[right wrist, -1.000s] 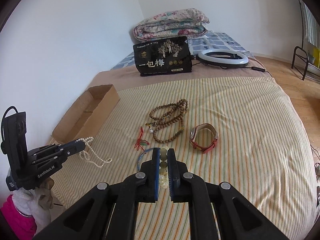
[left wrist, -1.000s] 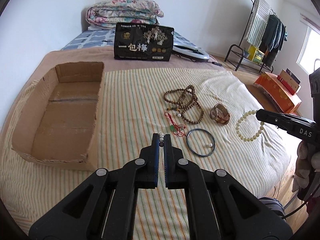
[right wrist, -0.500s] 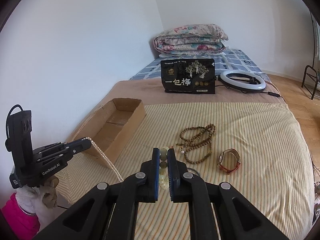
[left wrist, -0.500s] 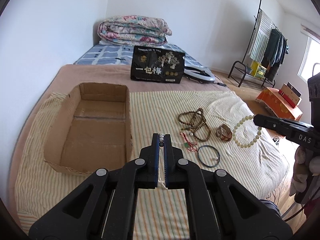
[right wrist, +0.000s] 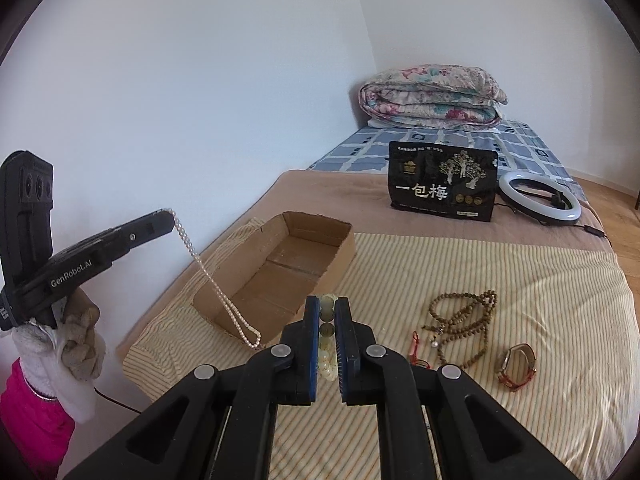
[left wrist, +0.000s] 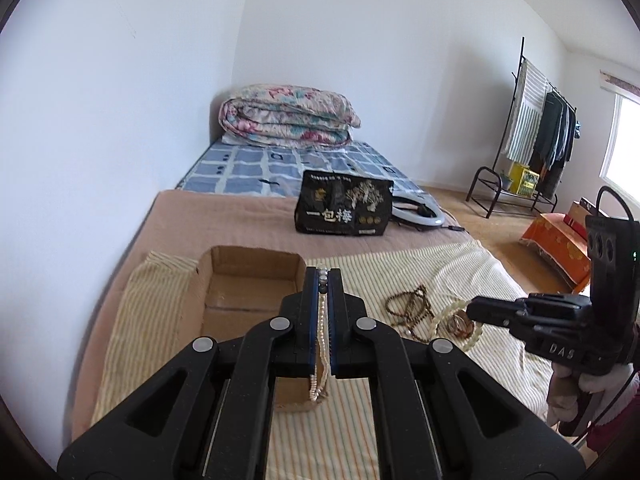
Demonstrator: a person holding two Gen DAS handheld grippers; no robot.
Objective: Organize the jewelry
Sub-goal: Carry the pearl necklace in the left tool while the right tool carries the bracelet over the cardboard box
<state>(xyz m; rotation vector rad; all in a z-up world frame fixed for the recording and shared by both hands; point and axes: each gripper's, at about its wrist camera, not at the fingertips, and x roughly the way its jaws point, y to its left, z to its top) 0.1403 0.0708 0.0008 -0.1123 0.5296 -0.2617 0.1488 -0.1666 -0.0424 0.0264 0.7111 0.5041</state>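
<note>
My left gripper [left wrist: 322, 274] is shut on a white pearl necklace [left wrist: 321, 356], which hangs down from it, seen in the right wrist view [right wrist: 212, 280], above the near end of an open cardboard box [right wrist: 320, 236]. My right gripper [right wrist: 327, 306] is shut on a pale green bead bracelet [right wrist: 326, 354] held above the striped cloth [right wrist: 520, 280]; from the left wrist view it [left wrist: 472, 309] is to the right of the box [left wrist: 208, 280]. A brown bead necklace [right wrist: 468, 312], a red cord charm [right wrist: 416, 350] and a wristwatch [right wrist: 516, 366] lie on the cloth.
A black snack bag [right wrist: 442, 188] stands behind the box, with a ring light [right wrist: 540, 198] to its right. A folded floral quilt [right wrist: 432, 96] lies at the head of the bed. A clothes rack [left wrist: 532, 136] and an orange box [left wrist: 558, 246] stand on the floor to the right.
Both grippers have risen well above the bed with their jewelry. The pearl necklace has lifted off the cloth and now hangs over the box's near end.
</note>
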